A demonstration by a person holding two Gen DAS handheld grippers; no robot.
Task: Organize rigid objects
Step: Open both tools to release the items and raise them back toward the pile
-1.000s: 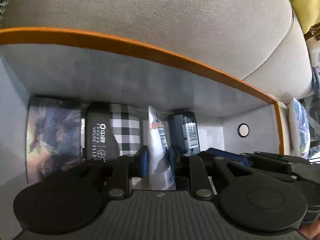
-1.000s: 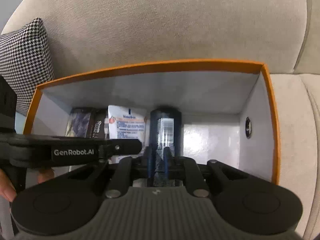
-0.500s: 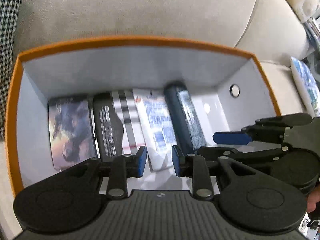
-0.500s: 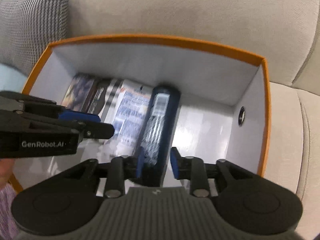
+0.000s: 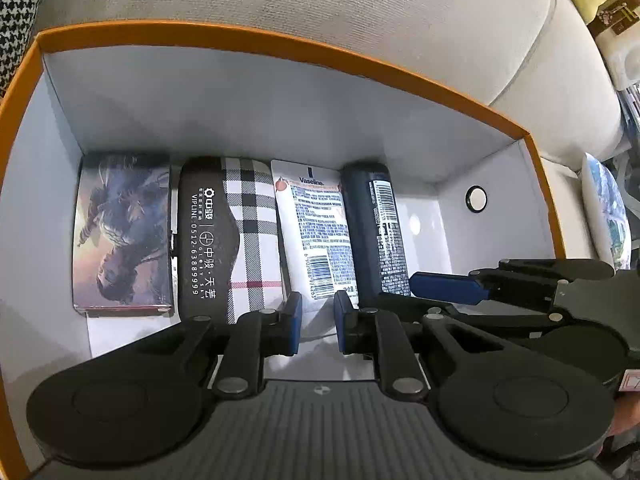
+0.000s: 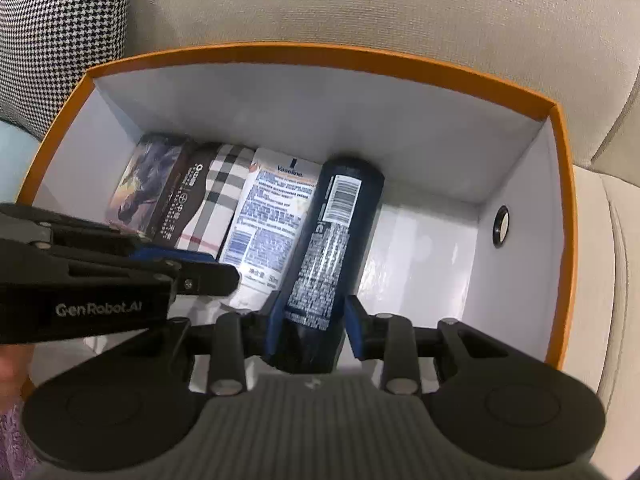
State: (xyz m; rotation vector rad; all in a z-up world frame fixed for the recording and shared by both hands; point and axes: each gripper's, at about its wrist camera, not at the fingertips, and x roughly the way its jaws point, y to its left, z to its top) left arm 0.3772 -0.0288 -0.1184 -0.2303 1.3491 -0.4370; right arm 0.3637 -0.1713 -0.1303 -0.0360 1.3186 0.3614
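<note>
An orange box (image 5: 256, 38) (image 6: 320, 54) with white walls sits on a sofa. Side by side on its floor lie a picture-printed box (image 5: 124, 236) (image 6: 144, 180), a plaid case (image 5: 228, 236) (image 6: 208, 200), a white Vaseline tube (image 5: 316, 232) (image 6: 272, 216) and a dark blue bottle (image 5: 376, 232) (image 6: 332, 232). My left gripper (image 5: 318, 328) (image 6: 200, 268) hovers over the tube's near end, its jaws closing with nothing between them. My right gripper (image 6: 314, 320) (image 5: 444, 288) straddles the bottle's near end, with its right pad just off the bottle.
The beige sofa back (image 5: 320, 0) (image 6: 360, 0) rises behind the box. A houndstooth cushion (image 6: 60, 28) lies at the left. The box's right wall has a round grommet hole (image 5: 476, 199) (image 6: 501, 226). A patterned cushion (image 5: 608, 208) lies to the right of the box.
Both grippers drew back up out of the box. My left gripper let go of the Vaseline tube, which now lies flat. My right jaws widened off the bottle.
</note>
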